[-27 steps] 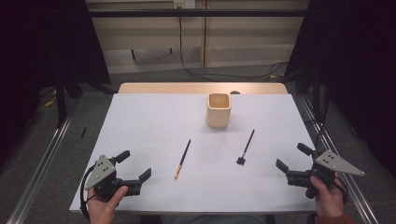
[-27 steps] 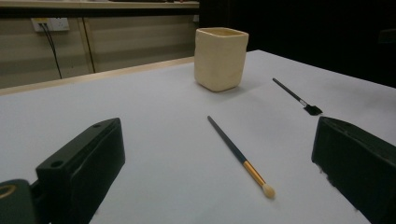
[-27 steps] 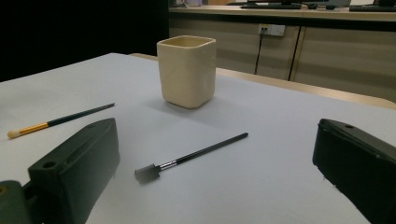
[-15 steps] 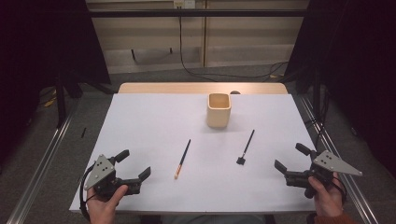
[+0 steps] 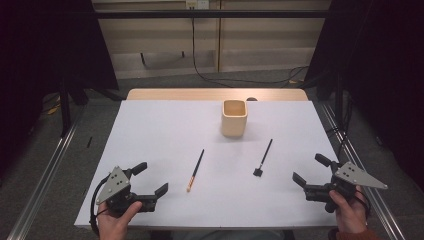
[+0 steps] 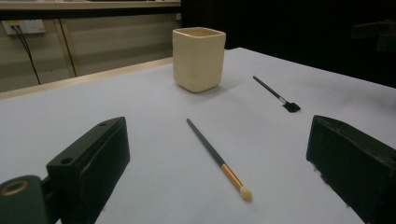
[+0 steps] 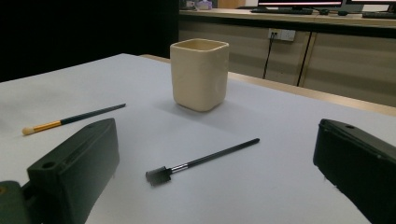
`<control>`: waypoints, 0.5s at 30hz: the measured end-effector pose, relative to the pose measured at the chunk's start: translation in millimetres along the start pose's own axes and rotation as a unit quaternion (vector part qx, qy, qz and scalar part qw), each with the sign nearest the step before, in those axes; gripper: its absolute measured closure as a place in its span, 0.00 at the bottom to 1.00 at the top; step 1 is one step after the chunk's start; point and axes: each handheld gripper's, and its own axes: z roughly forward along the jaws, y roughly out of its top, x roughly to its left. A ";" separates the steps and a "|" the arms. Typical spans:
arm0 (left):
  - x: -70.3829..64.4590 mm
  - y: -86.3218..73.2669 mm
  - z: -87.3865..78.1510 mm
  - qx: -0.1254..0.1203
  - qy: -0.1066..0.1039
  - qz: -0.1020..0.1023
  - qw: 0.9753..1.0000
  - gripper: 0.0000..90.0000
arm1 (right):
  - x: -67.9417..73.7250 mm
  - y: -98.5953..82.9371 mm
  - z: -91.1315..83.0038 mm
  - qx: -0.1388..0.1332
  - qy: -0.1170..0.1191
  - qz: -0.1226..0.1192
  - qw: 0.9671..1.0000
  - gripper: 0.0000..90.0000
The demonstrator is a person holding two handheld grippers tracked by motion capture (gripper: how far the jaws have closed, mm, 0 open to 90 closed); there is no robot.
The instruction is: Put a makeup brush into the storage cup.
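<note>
The left gripper (image 5: 151,179) rests low at the near left corner of the white table (image 5: 165,125), held in the person's left hand (image 5: 116,220), and its jaws stand wide apart with nothing between them. The right gripper (image 5: 312,170) sits at the near right edge in the right hand (image 5: 350,212), likewise spread open and empty.

Between the two lie a pair of slim makeup brushes. The gold-banded brush (image 5: 195,170) lies nearer the left gripper, its dark handle pointing away toward the far side and its pale tip toward the person; in the left gripper view it lies straight ahead between the jaws (image 6: 218,160), well short of them. The flat-headed brush (image 5: 263,157) lies nearer the right gripper, black along its whole length, with its small square head at the near end (a thin silver collar joins head and handle); in the right gripper view it lies ahead between the jaws (image 7: 201,162), untouched.

Beyond both brushes a cream square cup (image 5: 234,118) stands upright on the table, apart from either brush, its open mouth facing up
</note>
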 end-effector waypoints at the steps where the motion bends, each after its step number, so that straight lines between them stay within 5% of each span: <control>1: 0.0 0.0 0.0 0.000 0.000 0.000 1.000 0.06 | -0.2 -0.1 0.1 0.000 -0.001 -0.001 1.000 0.00; 12: -1.3 11.0 16.2 0.001 -0.016 -0.013 1.000 0.04 | 1.5 -0.1 0.7 0.003 0.001 -0.001 1.000 0.00; 15: -0.7 14.6 19.7 0.001 -0.015 -0.003 1.000 0.04 | 1.3 -0.1 0.9 0.002 0.004 -0.001 1.000 0.00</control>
